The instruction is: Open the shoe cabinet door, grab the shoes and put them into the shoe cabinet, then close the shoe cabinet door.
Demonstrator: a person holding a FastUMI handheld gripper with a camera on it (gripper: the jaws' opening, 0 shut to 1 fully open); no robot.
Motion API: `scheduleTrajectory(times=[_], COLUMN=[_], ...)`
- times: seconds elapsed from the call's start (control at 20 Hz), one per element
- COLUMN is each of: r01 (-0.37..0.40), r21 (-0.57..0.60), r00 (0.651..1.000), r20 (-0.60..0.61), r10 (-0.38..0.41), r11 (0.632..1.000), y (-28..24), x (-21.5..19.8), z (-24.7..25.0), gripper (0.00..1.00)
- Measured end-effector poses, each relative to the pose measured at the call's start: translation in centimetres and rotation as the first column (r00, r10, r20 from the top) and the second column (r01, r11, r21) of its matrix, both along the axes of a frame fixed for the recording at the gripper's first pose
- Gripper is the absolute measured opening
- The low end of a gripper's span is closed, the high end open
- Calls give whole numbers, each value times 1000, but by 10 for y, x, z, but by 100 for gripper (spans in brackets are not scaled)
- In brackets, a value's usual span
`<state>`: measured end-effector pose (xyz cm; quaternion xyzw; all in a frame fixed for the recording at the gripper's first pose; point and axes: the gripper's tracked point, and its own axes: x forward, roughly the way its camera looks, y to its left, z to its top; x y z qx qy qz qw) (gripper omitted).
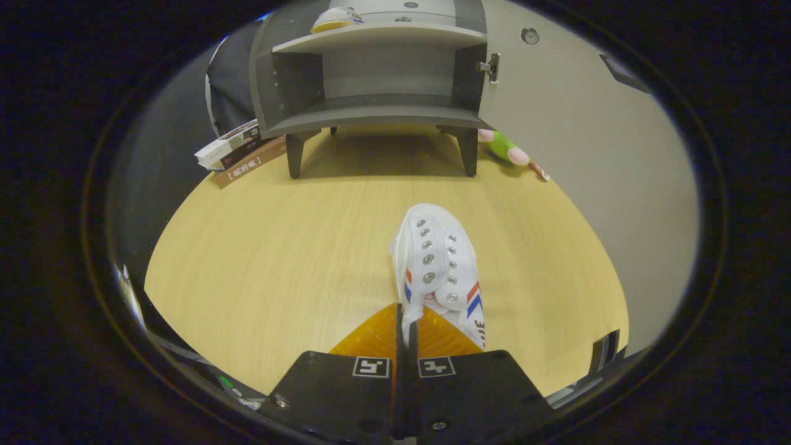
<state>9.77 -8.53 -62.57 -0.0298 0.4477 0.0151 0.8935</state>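
I have the gripper [408, 327] pinched tight on the rim of the white shoe [440, 262], over the wooden table [278, 247]. Beyond it, the shoe cabinet [371, 80] stands open, another shoe [337, 20] on its upper shelf.

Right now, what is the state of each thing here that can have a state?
gripper: shut on the shoe's side wall.
white shoe: held, toe pointing to the cabinet.
shoe cabinet: lower shelf bare, another shoe on the upper shelf.
cabinet door: swung open.
books: lying stacked beside the cabinet.
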Motion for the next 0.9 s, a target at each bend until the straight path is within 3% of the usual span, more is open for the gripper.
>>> scheduleTrajectory(times=[0.4, 0.9], r01=[-57, -145], r21=[-8, -43], r00=[993, 946], r20=[104, 286], r10=[58, 151], r11=[998, 989], y=[14, 49], x=[3, -2], z=[73, 229], gripper=[3, 4])
